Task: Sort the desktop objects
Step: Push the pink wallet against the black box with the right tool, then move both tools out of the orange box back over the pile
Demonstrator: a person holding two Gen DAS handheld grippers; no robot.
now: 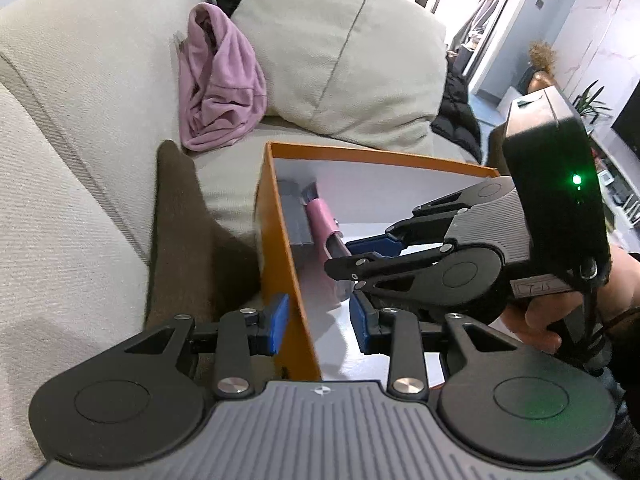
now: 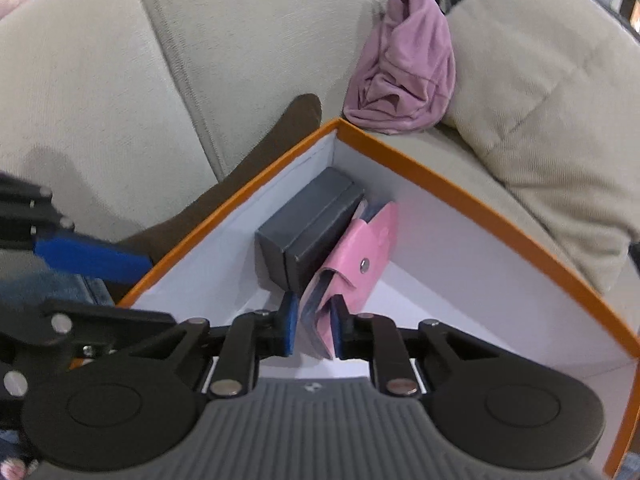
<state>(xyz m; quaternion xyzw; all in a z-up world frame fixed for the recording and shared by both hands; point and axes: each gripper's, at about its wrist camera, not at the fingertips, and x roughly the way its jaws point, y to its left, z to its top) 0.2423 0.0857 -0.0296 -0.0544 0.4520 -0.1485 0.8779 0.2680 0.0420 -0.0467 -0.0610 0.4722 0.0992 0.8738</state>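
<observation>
Placing step. Right gripper (image 2: 313, 330) pinches pink snap wallet (image 2: 360, 256) inside the orange box (image 2: 480, 216), beside the grey case (image 2: 312, 220) in its far corner. Left gripper (image 1: 318, 322) open, straddling box wall. Next, probably: release, withdraw upward.

The box (image 2: 460, 196) sits on the sofa (image 2: 100, 80), right in front of both grippers. The left gripper (image 1: 318, 326) has one finger outside the box wall and one finger inside it. The right gripper (image 2: 312, 330) reaches into the box from the right. Its fingers are on both sides of the wallet (image 2: 356, 256). The wallet leans on its edge against the small case (image 2: 312, 224), which lies to its left, in the far corner. Past the box, a bundle of cloth (image 2: 404, 60) lies against a cushion (image 2: 552, 92). The cushion is to the right.
</observation>
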